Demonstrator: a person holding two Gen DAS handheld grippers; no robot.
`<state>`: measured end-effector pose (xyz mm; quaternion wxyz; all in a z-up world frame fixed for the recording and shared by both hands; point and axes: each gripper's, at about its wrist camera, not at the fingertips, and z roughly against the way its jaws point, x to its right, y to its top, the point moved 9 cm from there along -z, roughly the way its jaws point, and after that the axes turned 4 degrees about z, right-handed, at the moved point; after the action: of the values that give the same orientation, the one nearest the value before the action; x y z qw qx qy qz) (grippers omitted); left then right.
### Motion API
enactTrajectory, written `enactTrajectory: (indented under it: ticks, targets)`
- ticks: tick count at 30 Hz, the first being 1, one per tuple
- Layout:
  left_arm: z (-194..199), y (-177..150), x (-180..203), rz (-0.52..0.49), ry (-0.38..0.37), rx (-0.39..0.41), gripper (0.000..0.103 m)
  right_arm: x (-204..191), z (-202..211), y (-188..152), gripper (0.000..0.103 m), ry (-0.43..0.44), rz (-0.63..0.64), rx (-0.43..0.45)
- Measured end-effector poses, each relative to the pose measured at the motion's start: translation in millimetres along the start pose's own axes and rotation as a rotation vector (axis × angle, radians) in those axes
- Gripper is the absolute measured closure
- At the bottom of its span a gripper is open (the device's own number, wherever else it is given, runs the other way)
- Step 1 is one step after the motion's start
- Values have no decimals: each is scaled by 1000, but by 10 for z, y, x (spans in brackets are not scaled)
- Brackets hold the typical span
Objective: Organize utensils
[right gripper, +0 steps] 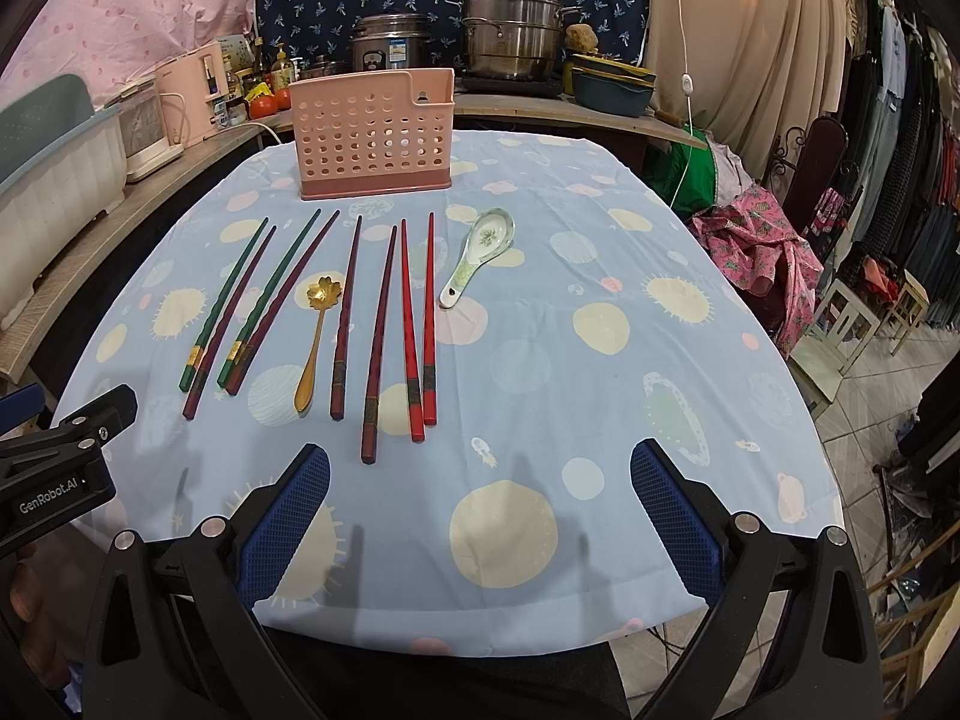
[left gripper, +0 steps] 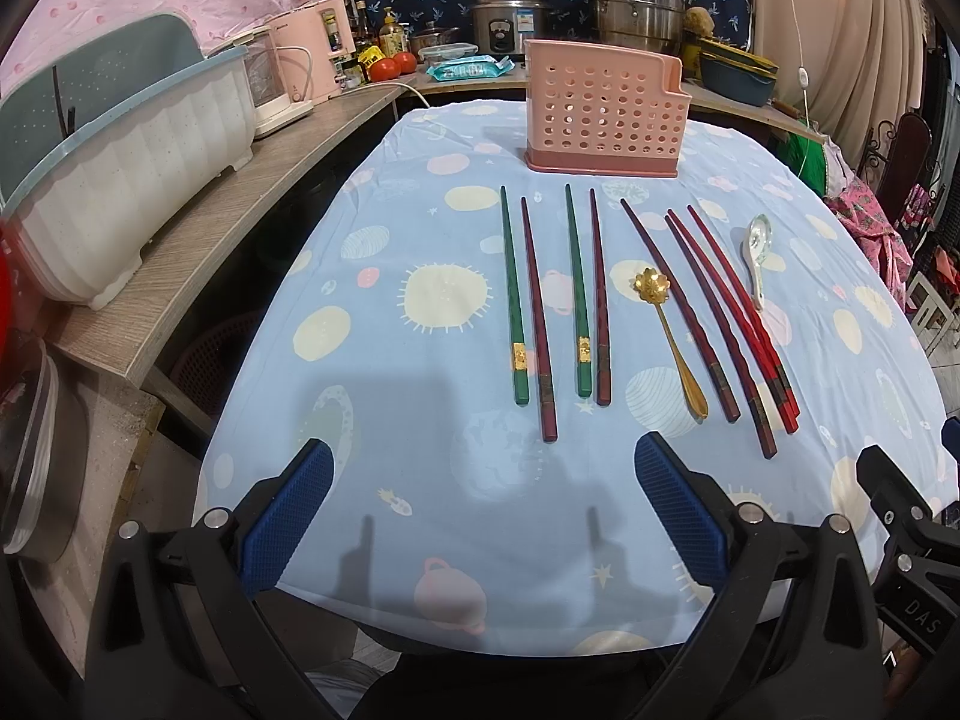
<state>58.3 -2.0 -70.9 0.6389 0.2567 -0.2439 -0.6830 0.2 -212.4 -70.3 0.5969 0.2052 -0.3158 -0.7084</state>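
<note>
Utensils (left gripper: 600,300): lay in 1 row across the middle of the tabletop (left gripper: 420,420), on a pale blue cloth printed with planets and suns. Numbered 8 chopsticks and 2 spoons, all flat, thin tips pointing away toward the pink holder (left gripper: 603,114).

From the left wrist view, ran left to right so: 1 green chopstick (left gripper: 513,294) just beside 1 dark red chopstick (left gripper: 538,318), then a second green-and-dark-red pair (left gripper: 576,294), almost touching at the thick ends. Next, the gold spoon (left gripper: 669,336), flower-shaped bowl toward the holder, handle toward the near edge. Just right of it, 4 more red chopsticks (left gripper: 717,330), the 2 brightest lying tight together on the outside. Last, the ceramic spoon (left gripper: 757,252), white with a green pattern, bowl up, slightly apart from the sticks.

Pink holder: stood upright at the far end of the tabletop, perforated walls, well apart from the row; inside not visible.

Left claw (left gripper: 483,450): released, blue pads spread wide, gripped nothing, hovered over the near edge of the tabletop short of the green sticks. Right claw (right gripper: 480,453): likewise spread wide and empty-handed, hung over the near edge, just right of the red sticks' thick ends.
</note>
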Motion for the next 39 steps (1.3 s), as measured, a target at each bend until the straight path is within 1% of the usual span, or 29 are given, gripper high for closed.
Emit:
enactTrajectory:
  ticks: [20,25,32,36,39]
  targets:
    - [-41,-17,33,2,-5,-3,7,3,-2,13,7,6,-5,-4]
    - [-79,-15,-5,17,-11,-9,7,-73,1,-18,7,7,-10,-8]
    - [-333,3,-146,56,-35,-71,7,19,-92,-12,7,14,-34,-31]
    - [-496,21,-206,67,-26,-97,7,62,-183,-13,7,17,-43,-50]
    - [-624,47,-231,68,-19,-111,10,66,-259,-12,7,21,-48,-65]
